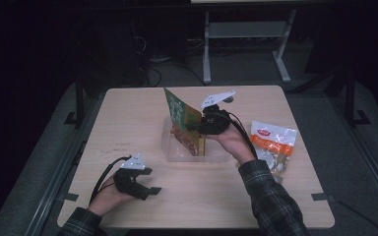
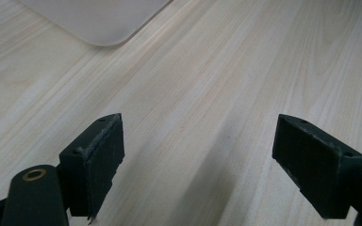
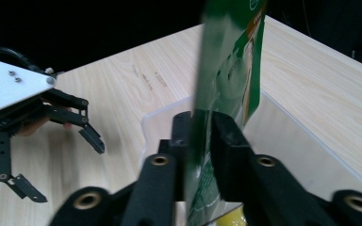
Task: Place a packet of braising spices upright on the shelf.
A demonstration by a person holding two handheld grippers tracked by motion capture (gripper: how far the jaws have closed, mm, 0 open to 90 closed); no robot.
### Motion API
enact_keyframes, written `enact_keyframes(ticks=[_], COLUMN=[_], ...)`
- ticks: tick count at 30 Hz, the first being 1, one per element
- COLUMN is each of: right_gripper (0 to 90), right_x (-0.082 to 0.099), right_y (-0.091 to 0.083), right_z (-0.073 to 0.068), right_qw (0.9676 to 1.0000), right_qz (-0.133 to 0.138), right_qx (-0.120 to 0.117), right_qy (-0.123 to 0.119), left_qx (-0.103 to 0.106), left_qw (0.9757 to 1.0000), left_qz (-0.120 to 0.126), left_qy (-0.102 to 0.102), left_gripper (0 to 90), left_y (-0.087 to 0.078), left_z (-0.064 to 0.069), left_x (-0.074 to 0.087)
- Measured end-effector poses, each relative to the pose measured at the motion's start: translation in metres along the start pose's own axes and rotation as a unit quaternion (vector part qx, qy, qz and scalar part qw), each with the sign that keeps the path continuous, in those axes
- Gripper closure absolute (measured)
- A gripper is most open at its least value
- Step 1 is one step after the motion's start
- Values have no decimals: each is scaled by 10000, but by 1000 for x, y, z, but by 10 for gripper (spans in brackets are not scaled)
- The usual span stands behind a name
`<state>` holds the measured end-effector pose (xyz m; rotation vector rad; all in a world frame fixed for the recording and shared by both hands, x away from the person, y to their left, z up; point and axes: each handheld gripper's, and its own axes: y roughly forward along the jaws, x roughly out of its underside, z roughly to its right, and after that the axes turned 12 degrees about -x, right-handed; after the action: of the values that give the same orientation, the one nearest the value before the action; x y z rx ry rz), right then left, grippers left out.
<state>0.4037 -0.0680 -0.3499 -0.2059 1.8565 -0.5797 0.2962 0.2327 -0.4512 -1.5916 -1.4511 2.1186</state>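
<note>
- Green snack bag (image 1: 182, 123) stands up on its edge in the clear plastic box (image 1: 174, 152), near the middle of the high view.
- Right gripper (image 1: 197, 127) has the bag between its two black jaws. In the right gripper view the jaws sit close on both sides of the bag (image 3: 226, 75), but the squeeze looks light, so I think it is only just holding.
- If the jaws let go now, the tall thin bag can tip over. It may fall flat in the box, or lean over the wall and slide onto the wooden table (image 1: 128, 118).
- If the hand pulls away too fast, a jaw can catch the bag and drag it back out.
- If the hand pushes down hard, the light box can slide or tilt.
- Left gripper (image 1: 147, 189) rests at the lower left of the high view, jaws wide apart with nothing between them. It is well apart from the box, so it cannot steady it.
- Orange and white bag (image 1: 273, 145) lies to the right of the box. The sleeve can bump it when the arm moves back.
</note>
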Motion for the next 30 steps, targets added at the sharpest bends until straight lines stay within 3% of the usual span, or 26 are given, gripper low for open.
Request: enact_keyframes(ticks=[6, 10, 17, 30], right_gripper=[539, 466, 401, 373], right_x=[4, 5, 8, 19], right_y=[-3, -5, -10, -18], right_z=[-4, -8, -18, -39], right_qw=[9999, 9998, 9998, 9995], right_qz=[70, 123, 169, 179], right_qx=[139, 133, 33, -163], right_qy=[-41, -31, -65, -201], left_qx=[21, 20, 22, 38], left_qw=[10000, 10000, 10000, 10000], left_qz=[-35, -33, -11, -2], left_qy=[-21, -5, -18, -82], left_gripper=[168, 168, 168, 168], left_y=[1, 1, 1, 2], left_z=[1, 1, 1, 1], left_x=[0, 0, 0, 0])
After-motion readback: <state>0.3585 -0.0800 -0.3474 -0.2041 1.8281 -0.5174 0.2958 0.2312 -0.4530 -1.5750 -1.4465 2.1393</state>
